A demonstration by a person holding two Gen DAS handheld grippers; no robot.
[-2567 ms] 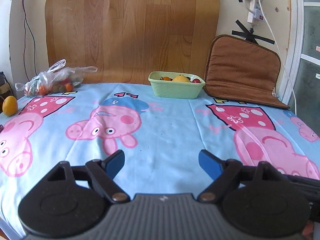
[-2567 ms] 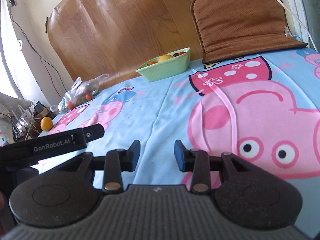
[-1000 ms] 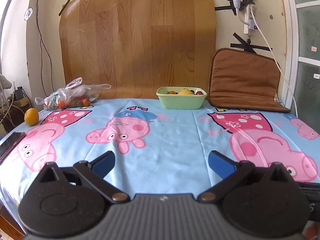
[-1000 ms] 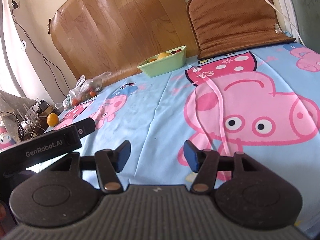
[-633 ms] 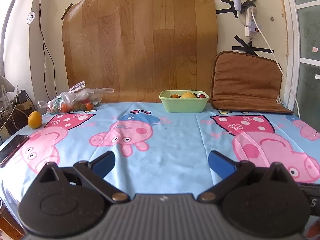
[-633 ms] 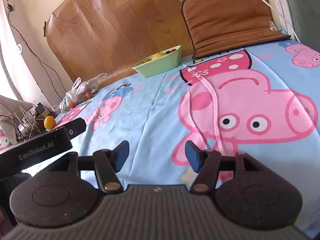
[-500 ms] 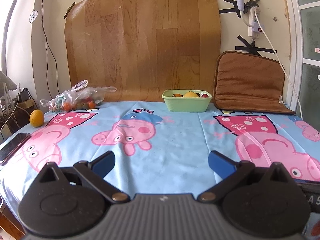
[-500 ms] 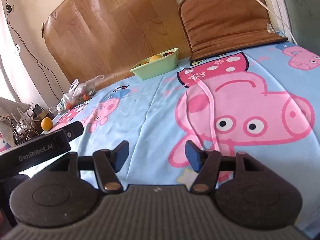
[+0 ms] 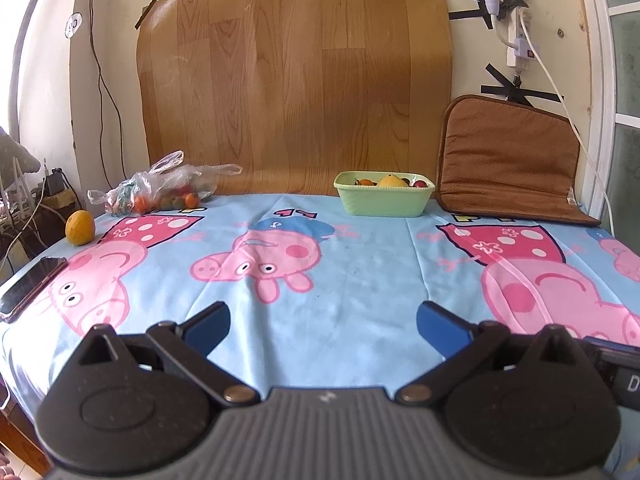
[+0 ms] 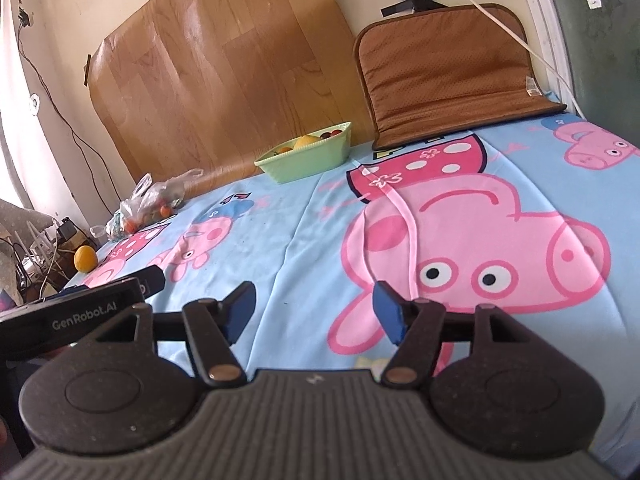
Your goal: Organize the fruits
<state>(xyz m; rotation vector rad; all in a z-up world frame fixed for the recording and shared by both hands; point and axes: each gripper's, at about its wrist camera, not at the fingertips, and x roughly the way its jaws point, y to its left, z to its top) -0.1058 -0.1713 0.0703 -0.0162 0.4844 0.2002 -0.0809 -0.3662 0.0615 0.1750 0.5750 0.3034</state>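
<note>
A light green basket [image 9: 384, 202] with several fruits in it stands at the far edge of the table, and shows in the right wrist view [image 10: 308, 160] too. A clear plastic bag of small fruits [image 9: 160, 192] lies at the far left, also seen in the right wrist view [image 10: 148, 204]. A loose orange [image 9: 80, 227] sits near the left edge; it also shows in the right wrist view [image 10: 85, 259]. My left gripper [image 9: 322, 326] is open and empty, low over the near edge. My right gripper [image 10: 314, 312] is open and empty beside it.
The table wears a blue cloth with pink pigs [image 9: 320, 280]. A phone [image 9: 30, 284] lies at the left edge. A brown cushion [image 9: 508, 168] leans on the wall at the far right. A wood-pattern sheet [image 9: 296, 80] covers the wall. Cables hang at both sides.
Both grippers have drawn back from the basket and risen, so more of the table and wall shows. Both have opened a little wider. The fruits have not moved.
</note>
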